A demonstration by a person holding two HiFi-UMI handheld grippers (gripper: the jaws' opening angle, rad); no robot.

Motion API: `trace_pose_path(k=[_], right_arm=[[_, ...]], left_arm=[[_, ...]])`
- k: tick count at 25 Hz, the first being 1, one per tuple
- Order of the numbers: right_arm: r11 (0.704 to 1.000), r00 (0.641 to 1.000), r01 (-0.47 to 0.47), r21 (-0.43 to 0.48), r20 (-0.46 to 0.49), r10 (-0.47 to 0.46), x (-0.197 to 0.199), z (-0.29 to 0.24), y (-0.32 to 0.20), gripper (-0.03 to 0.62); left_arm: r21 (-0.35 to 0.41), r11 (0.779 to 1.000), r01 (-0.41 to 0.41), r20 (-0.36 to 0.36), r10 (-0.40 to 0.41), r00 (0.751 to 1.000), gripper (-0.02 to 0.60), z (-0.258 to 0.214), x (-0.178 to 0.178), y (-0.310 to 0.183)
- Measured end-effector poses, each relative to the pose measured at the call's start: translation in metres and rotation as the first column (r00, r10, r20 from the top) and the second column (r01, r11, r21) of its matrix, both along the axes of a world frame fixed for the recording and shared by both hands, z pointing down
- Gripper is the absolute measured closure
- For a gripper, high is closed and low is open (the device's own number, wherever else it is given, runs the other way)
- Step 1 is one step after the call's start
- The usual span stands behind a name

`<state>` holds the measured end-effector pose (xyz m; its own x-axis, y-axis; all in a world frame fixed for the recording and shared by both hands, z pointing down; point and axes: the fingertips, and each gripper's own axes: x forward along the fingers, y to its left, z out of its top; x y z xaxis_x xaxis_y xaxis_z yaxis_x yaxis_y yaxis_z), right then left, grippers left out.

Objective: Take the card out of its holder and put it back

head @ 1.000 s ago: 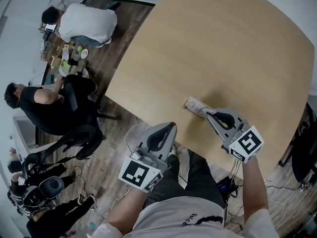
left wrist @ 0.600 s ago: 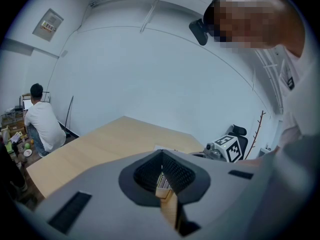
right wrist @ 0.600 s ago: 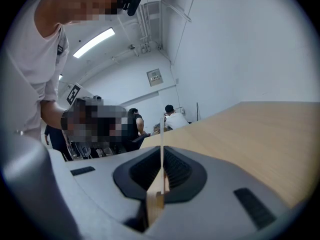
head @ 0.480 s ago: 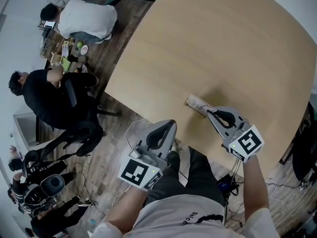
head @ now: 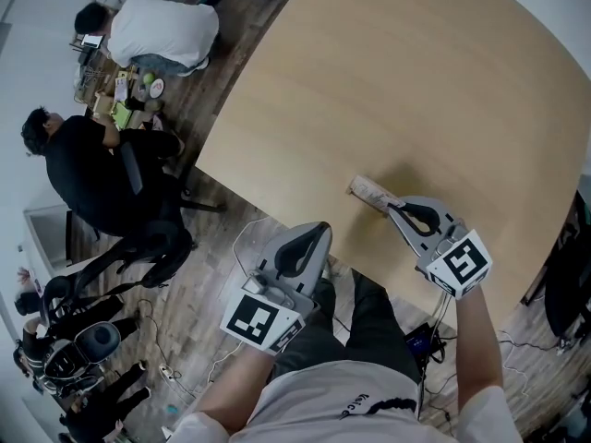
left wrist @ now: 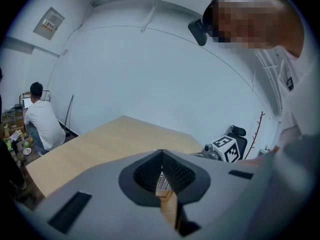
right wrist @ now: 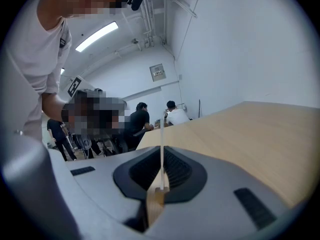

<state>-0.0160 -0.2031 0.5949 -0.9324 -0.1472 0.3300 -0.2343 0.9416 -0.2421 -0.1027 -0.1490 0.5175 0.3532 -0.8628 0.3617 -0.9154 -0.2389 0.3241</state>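
One card (head: 367, 189), one holder (right wrist: 159, 193) — two hand-held grippers (head: 319, 235) (head: 391, 207)

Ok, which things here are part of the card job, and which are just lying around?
In the job: card, wooden holder, right gripper shut on the card, left gripper shut and empty, table.

Just around: office chair, cluttered desk, person in white, person in black.

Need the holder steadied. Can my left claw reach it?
Probably yes: bare table lies between the left claw and the holder; the right claw holds the card at the far end.
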Motion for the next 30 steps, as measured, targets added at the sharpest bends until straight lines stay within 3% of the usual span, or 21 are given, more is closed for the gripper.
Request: trace_pose_path(k=[7,12,18,25,30], right_arm=[[1.0,0.999,0.006,0.007,-0.033,-0.006,0.001,0.004,0.003,0.569],[0.999,0.988,0.048,0.004,-0.15,-0.047,0.001,0.028,0.015,0.569],[0.999,0.981,0.051,-0.018,-0.185,-0.053,-0.001,0.038,0.02,0.545],[1.0,0.985,-0.015,0.008,-0.172,0.016,0.006,0.011,0.017,0.516],[0.993,0.977,-0.117,0.024,-0.174,0.119,0.023,-0.011,0.011,0.515]], left_arm=[[0.003,1.0,-0.003,-0.003,0.003,1.0,0.569,-0.001,0.001,0.002],[0.006,1.0,-0.005,-0.007,0.005,1.0,0.569,-0.004,-0.001,0.002],[0.007,1.0,-0.013,-0.007,0.013,1.0,0.569,-0.004,-0.002,0.001],[0.018,0.999,-0.048,-0.01,0.048,0.999,0.569,-0.007,0.0,0.007],[0.04,0.995,-0.091,-0.02,0.092,0.996,0.569,-0.018,0.008,0.009]])
